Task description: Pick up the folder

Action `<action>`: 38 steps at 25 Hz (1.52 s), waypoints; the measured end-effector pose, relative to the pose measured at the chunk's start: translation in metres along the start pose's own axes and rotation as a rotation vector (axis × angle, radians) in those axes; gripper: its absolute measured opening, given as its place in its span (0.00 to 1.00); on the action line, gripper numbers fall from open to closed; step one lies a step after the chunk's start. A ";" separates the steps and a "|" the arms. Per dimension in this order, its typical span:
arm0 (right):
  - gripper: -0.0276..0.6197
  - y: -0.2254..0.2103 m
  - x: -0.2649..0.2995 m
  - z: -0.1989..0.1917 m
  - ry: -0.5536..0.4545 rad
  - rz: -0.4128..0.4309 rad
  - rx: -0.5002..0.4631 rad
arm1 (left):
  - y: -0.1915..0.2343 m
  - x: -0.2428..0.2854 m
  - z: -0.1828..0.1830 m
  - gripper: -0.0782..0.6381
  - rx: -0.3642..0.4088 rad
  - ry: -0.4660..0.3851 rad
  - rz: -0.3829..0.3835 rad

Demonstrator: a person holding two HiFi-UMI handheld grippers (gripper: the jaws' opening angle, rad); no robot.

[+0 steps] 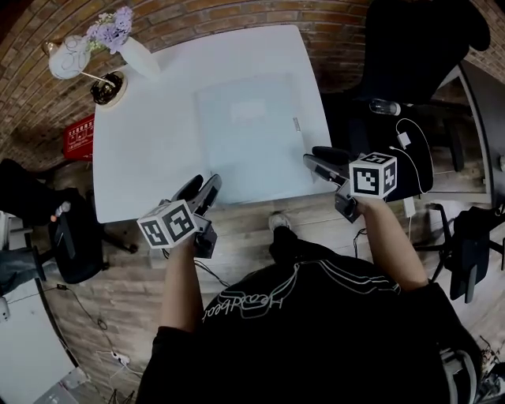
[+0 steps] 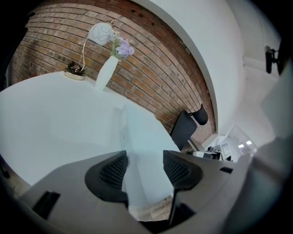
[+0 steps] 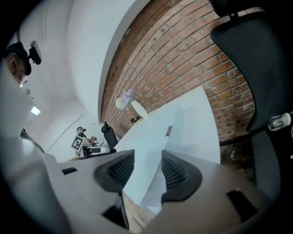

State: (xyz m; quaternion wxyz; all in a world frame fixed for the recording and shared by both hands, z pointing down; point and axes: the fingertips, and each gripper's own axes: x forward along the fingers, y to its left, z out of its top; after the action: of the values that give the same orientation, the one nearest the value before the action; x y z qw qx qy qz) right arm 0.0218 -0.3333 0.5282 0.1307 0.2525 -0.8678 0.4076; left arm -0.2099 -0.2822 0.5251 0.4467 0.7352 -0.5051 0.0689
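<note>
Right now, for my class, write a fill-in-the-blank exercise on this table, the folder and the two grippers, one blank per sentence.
1. The pale folder lies flat on the ____ table.
2. The vase holds ____ flowers.
3. The left gripper and the right gripper both have their jaws ____.
4. The wall beyond the table is built of ____.

Missing words: white; purple; open; brick.

Right gripper (image 3: 143, 171) with jaws apart, nothing pressed between them, aimed over near edge of white desk (image 3: 197, 132). Pale folder (image 3: 149, 137) flat on desk, showing in the gap. Beyond: white vase (image 3: 138, 109), brick wall (image 3: 174, 59); black chair (image 3: 256, 68) at right.
</note>
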 end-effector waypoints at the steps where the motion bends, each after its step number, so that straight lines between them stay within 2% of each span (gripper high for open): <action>1: 0.29 -0.003 0.003 -0.003 0.009 -0.003 0.020 | 0.003 0.003 -0.003 0.43 -0.013 0.010 0.003; 5: 0.29 -0.009 0.012 -0.010 0.039 -0.016 0.040 | 0.011 0.010 -0.012 0.43 -0.071 0.045 -0.001; 12: 0.27 -0.014 0.019 -0.020 0.072 -0.031 0.048 | 0.014 0.020 -0.027 0.43 -0.100 0.097 0.002; 14: 0.22 -0.017 0.020 -0.023 0.077 -0.054 0.040 | 0.013 0.021 -0.027 0.40 -0.113 0.101 -0.011; 16: 0.22 -0.019 0.021 -0.024 0.076 -0.068 0.033 | 0.011 0.022 -0.028 0.37 -0.107 0.104 -0.017; 25: 0.21 -0.019 0.021 -0.025 0.076 -0.070 0.028 | 0.012 0.023 -0.030 0.36 -0.083 0.126 0.000; 31: 0.21 -0.018 0.018 -0.026 0.052 -0.082 0.021 | 0.012 0.022 -0.033 0.36 -0.119 0.094 -0.016; 38: 0.21 -0.011 0.010 -0.039 0.046 -0.080 0.027 | 0.008 0.013 -0.045 0.36 -0.125 0.096 -0.011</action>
State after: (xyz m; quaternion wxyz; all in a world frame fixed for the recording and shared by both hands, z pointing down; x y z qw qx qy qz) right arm 0.0205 -0.3122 0.5643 0.1633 0.2795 -0.8481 0.4194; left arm -0.1942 -0.2592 0.5642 0.5156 0.7045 -0.4826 0.0700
